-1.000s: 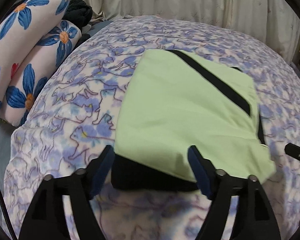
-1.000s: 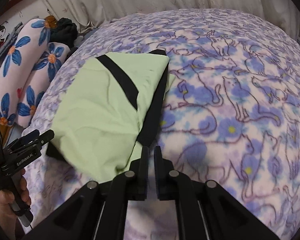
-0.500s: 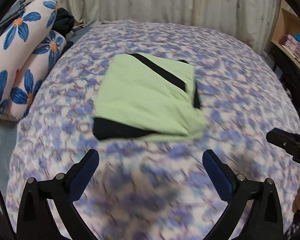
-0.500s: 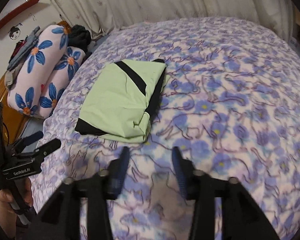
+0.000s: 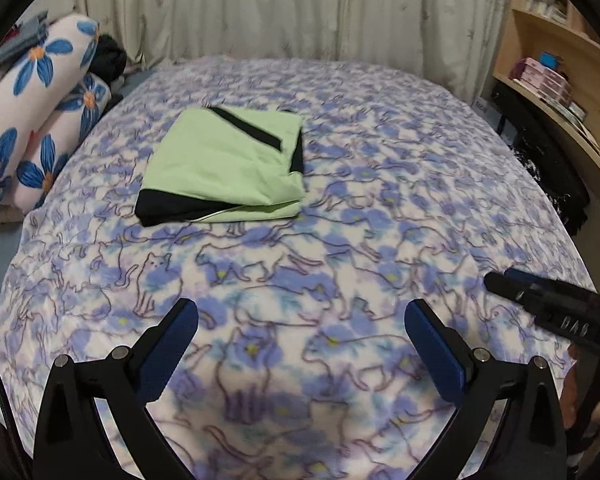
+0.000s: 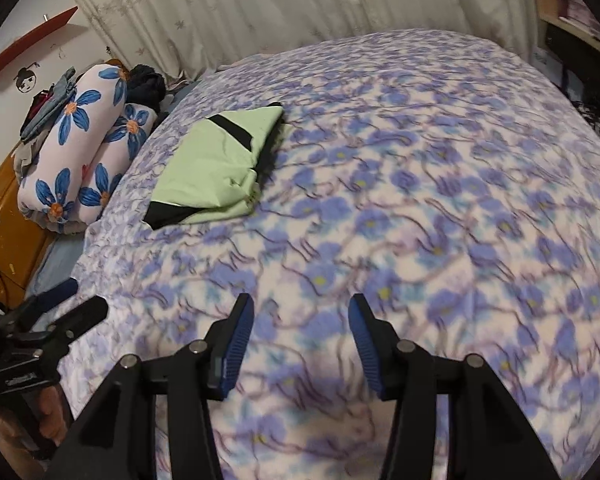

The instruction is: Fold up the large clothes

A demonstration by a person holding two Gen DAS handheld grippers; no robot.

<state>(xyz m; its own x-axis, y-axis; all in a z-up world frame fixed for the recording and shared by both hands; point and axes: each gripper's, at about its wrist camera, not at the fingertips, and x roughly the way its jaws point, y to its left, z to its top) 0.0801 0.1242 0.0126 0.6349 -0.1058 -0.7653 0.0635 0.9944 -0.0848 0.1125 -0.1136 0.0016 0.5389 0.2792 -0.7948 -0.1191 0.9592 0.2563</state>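
A light green garment with black trim (image 5: pixel 224 168) lies folded into a rectangle on the bed, left of the middle; it also shows in the right wrist view (image 6: pixel 216 168). My left gripper (image 5: pixel 302 320) is open and empty, well back from the garment near the bed's front edge. My right gripper (image 6: pixel 300 316) is open and empty, also well back from it. The right gripper's fingers show at the right of the left wrist view (image 5: pixel 540 300). The left gripper shows at the lower left of the right wrist view (image 6: pixel 56 312).
The bed has a purple cat-print blanket (image 5: pixel 380 208). Rolled floral bedding (image 5: pixel 32 120) lies at the left with dark clothes (image 5: pixel 110 58) behind it. A curtain (image 5: pixel 300 12) hangs behind the bed. Wooden shelves (image 5: pixel 560 72) stand at the right. A wooden cabinet (image 6: pixel 4 216) is at the left.
My right gripper has let go of the garment and opened. Both grippers have pulled back from the folded garment toward the bed's front edge. The garment lies still.
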